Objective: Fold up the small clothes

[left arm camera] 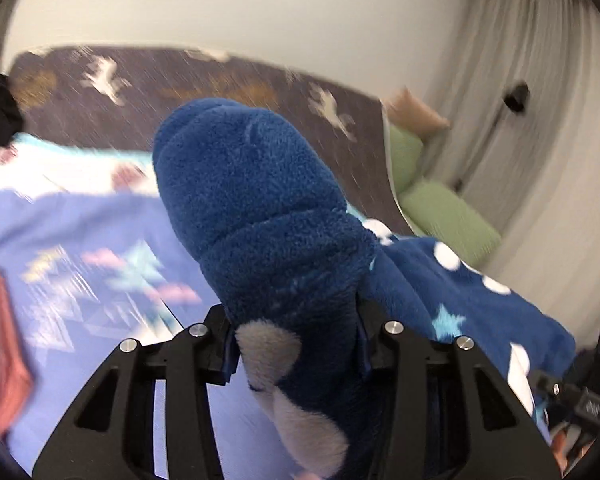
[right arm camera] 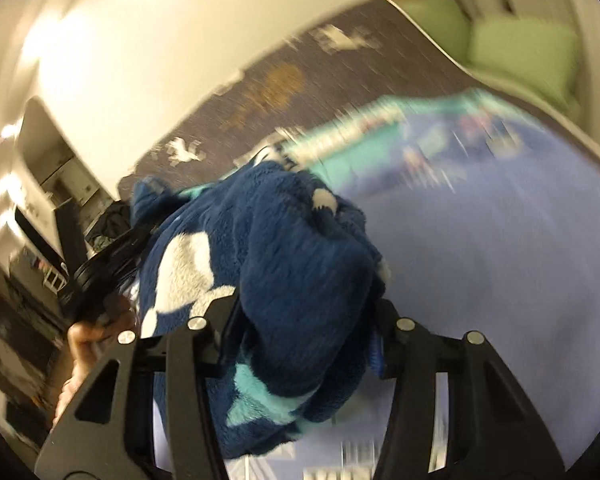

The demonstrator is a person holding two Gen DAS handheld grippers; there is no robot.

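I hold the fleece [left arm camera: 260,208] pinched in both the left gripper [left arm camera: 296,344] and the right gripper [right arm camera: 304,340], raised off the bed [right arm camera: 480,280] so it hangs free for folding.

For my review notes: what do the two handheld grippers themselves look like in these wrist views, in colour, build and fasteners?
Both look alike. The left gripper has matte black angular finger arms with triangular cut-outs, round silver screw heads at the joints, and dark blue pads on the inner faces. The right gripper shows the same black linkage, silver screws and a blue pad. No cables, markings or sleeves are visible.
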